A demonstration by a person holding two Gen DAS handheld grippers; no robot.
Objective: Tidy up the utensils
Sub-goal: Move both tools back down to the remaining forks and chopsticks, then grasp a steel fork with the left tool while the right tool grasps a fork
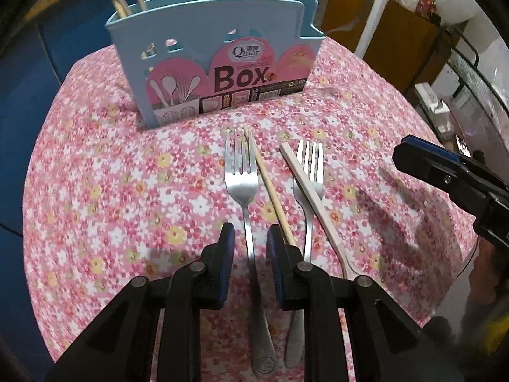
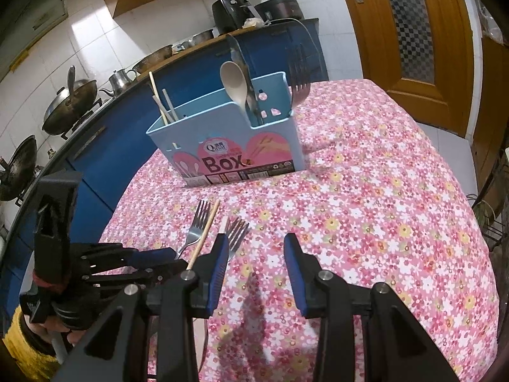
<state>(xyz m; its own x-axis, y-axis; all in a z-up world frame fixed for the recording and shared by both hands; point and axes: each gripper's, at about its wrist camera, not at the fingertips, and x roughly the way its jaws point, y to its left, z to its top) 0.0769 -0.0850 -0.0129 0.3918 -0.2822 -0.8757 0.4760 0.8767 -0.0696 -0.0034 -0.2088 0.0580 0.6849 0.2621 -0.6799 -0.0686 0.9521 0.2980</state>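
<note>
Two steel forks (image 1: 240, 172) lie flat; left gripper (image 1: 250, 238) straddles one handle, right gripper (image 2: 256, 250) gapes.

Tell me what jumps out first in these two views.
The blue utensil box with its pink "Box" label stands at the far end of the floral tablecloth, chopsticks and a pale spoon sticking out. Nearer, two forks lie side by side; the left fork runs between the left gripper's open fingers, a wooden chopstick beside it.
</note>
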